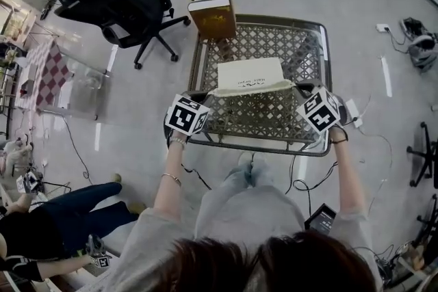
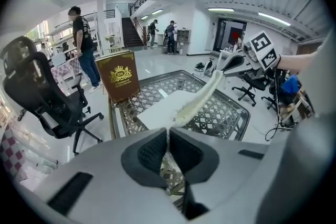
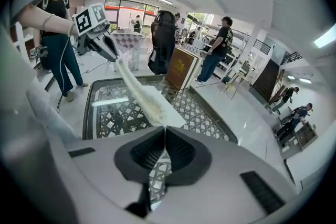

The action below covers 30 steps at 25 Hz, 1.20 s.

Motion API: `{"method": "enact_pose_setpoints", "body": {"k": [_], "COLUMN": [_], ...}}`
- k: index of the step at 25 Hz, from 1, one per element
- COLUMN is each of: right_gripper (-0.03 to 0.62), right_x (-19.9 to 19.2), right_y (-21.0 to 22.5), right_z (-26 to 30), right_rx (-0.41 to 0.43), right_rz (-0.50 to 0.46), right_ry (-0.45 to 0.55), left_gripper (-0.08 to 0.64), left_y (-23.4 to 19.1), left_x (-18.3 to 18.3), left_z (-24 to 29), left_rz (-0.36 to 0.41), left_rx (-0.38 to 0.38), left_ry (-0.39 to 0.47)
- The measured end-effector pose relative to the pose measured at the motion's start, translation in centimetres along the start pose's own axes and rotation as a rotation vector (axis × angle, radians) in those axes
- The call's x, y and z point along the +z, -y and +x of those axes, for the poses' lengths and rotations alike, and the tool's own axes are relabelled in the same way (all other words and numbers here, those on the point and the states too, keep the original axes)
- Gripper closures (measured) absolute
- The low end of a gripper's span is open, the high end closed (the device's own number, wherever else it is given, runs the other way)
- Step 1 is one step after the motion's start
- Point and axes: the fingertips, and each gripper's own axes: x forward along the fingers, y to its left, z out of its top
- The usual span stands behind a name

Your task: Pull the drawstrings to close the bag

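A white drawstring bag point(image 1: 250, 73) lies on the metal lattice table point(image 1: 263, 116), lifted at its mouth. The gathered mouth point(image 1: 250, 87) is stretched in a tight line between my two grippers. My left gripper point(image 1: 204, 98) is shut on the drawstring at the left end, seen in its own view as a thin cord pinched at the left gripper point(image 2: 168, 131). From there the bunched fabric point(image 2: 202, 93) runs up to the right gripper point(image 2: 231, 63). My right gripper point(image 1: 300, 94) is shut on the other drawstring, pinched at the right gripper point(image 3: 165, 128), with the fabric point(image 3: 139, 93) leading to the left gripper point(image 3: 107, 50).
A brown gift box point(image 1: 212, 17) stands upright at the table's far left corner. A black office chair point(image 1: 130, 7) is off to the left. People stand and sit around the room point(image 3: 220, 47). Cables point(image 1: 311, 181) trail on the floor.
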Motion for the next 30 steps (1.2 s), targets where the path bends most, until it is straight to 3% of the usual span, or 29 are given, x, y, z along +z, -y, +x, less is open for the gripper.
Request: {"method": "enact_pose_setpoints", "body": {"k": [30], "right_gripper": [0.565], "right_x": [8.1], "right_y": [6.2], "right_z": [-7.5], "right_rx": [-0.206], "right_rz": [-0.034], "right_ry": [0.209], "left_gripper": [0.527], "left_y": [-2.0], "left_x": [9.6], "left_z": [-7.9], "left_rz": [0.104], "left_rx": [0.123], "left_ry": [0.224]}}
